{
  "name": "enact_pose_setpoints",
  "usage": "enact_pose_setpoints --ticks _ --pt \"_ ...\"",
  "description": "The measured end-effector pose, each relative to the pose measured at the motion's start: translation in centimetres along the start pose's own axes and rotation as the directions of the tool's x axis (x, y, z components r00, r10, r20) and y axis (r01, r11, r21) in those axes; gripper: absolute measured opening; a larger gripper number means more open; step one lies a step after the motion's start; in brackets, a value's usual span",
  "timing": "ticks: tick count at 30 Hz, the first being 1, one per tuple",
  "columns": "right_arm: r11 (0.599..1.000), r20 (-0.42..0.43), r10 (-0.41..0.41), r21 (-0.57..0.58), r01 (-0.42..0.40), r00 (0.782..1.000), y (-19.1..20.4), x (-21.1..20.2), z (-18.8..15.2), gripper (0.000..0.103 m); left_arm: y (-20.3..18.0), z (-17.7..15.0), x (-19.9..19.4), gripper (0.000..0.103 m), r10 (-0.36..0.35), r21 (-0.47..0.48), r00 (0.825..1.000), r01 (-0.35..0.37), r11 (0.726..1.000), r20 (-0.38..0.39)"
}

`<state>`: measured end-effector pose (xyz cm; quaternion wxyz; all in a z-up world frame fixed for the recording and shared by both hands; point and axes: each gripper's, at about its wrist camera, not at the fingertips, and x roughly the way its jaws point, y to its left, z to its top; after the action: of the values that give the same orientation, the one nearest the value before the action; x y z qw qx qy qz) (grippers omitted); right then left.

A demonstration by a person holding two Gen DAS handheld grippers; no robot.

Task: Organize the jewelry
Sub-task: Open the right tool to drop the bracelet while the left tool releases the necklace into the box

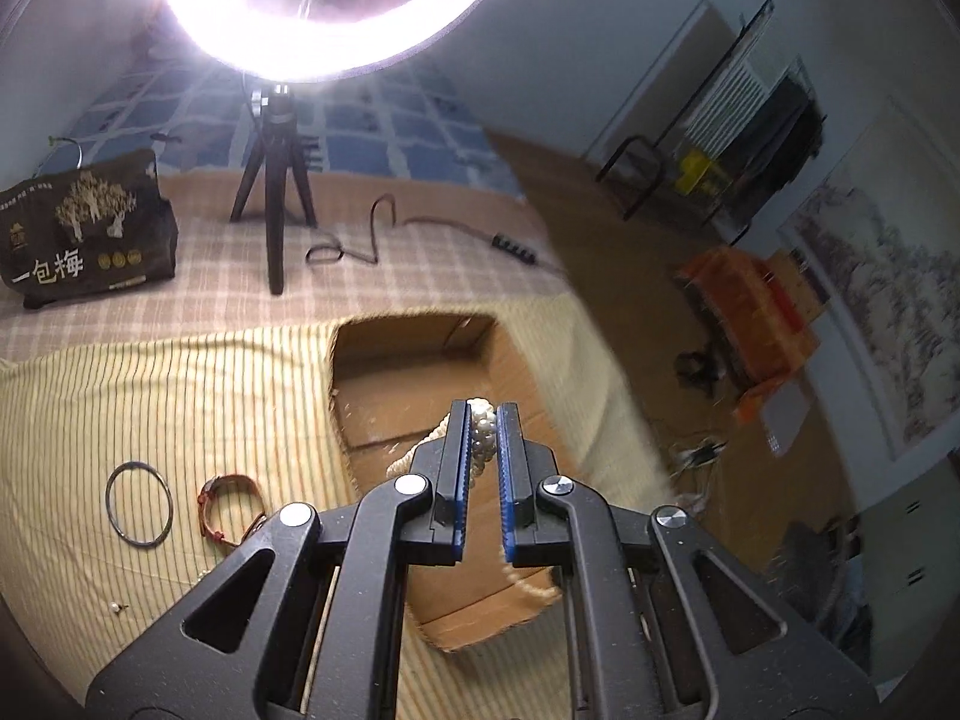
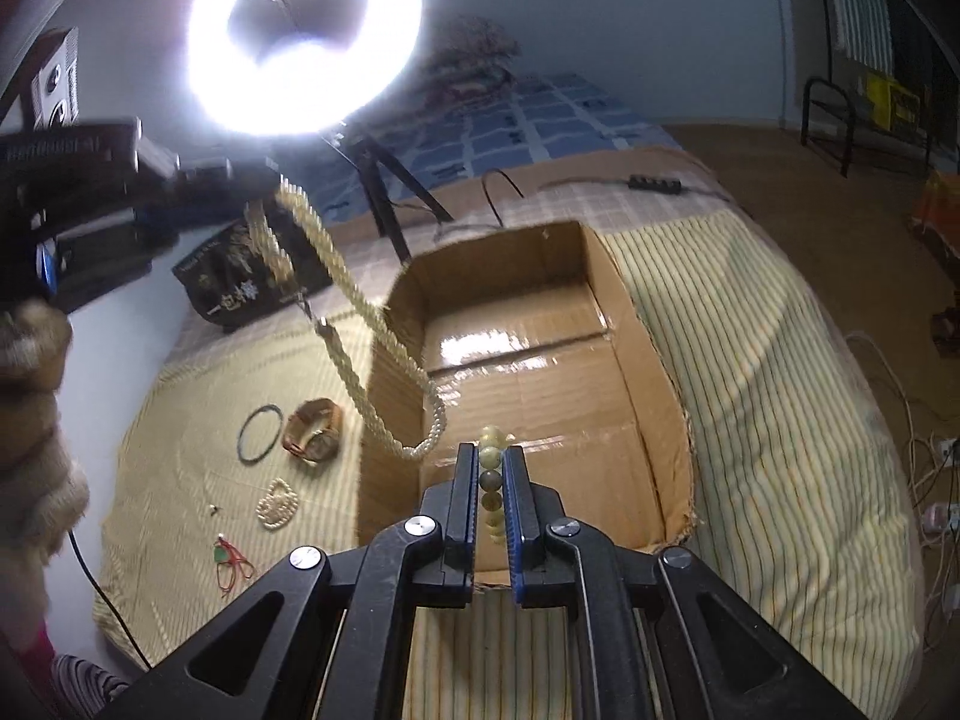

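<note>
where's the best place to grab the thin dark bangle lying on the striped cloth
Grip the thin dark bangle across its wire rim on the side away from the brown watch, coming straight down with one finger inside the hoop and one outside. It lies flat on the striped cloth, so a sideways approach would probably just slide it.

The glare of the ring light (image 1: pixel 327 6) washes out its own rim and is cut by the top edge of the left wrist view, while motion blur smears the orange object (image 1: pixel 750 312) and the clutter on the floor beyond the bed. Most of the pearl necklace (image 1: pixel 483 432) sits hidden between the left gripper (image 1: pixel 483 414) fingers, its loop dropping out of sight behind the linkage. In the right wrist view the bead bracelet (image 2: pixel 492 480) is largely masked by the right gripper (image 2: pixel 491 456), and the tiny stud (image 2: pixel 213 508) on the striped cloth (image 2: pixel 780 420) is too small to identify.
</note>
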<state>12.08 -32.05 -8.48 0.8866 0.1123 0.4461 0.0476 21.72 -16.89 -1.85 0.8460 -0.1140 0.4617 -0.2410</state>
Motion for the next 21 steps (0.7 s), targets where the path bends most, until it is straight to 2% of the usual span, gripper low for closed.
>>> enact_pose_setpoints --ticks 1,3,5,6,7,9,15,20,21 --pt "1.0 -0.009 0.002 0.013 -0.002 1.0 -0.3 0.2 0.0 0.011 0.0 -0.4 0.6 0.006 0.017 0.007 1.0 -0.016 1.0 -0.011" --pt "0.999 -0.015 0.004 0.043 -0.003 1.0 -0.9 0.4 -0.1 0.032 0.2 -1.0 1.6 0.006 0.042 0.015 0.998 -0.041 0.999 -0.036" --pt "0.997 -0.01 0.006 0.08 -0.005 1.0 -1.7 0.2 0.1 0.038 0.2 -1.4 1.8 0.006 0.057 0.032 0.997 -0.055 0.998 -0.043" --pt "0.996 -0.007 0.009 0.092 -0.008 1.0 -1.8 0.0 0.1 0.043 0.2 -1.5 1.7 0.008 0.065 0.042 0.997 -0.063 0.997 -0.039" --pt "0.995 -0.002 0.014 0.101 -0.014 1.0 -2.0 -0.1 0.2 0.047 0.2 -1.6 1.5 0.017 0.078 0.057 0.996 -0.076 0.995 -0.032" --pt "0.994 0.017 0.006 0.113 -0.008 1.0 -2.0 -0.6 0.3 0.063 0.3 -1.8 0.6 0.022 0.099 0.079 0.995 -0.098 0.992 -0.008" --pt "0.996 0.054 -0.019 0.085 0.015 0.998 -0.9 -1.7 0.6 0.068 2.5 -2.4 -3.0 0.022 0.172 0.094 0.983 -0.178 0.98 0.065" --pt "0.999 0.066 -0.013 0.051 0.009 0.998 0.6 -2.0 0.6 0.076 5.7 -3.6 -6.7 0.022 0.249 0.08 0.961 -0.26 0.962 0.121" --pt "0.999 0.068 -0.013 0.043 0.01 0.998 1.0 -2.0 0.7 0.078 6.5 -4.1 -7.5 0.026 0.267 0.078 0.955 -0.278 0.957 0.129"
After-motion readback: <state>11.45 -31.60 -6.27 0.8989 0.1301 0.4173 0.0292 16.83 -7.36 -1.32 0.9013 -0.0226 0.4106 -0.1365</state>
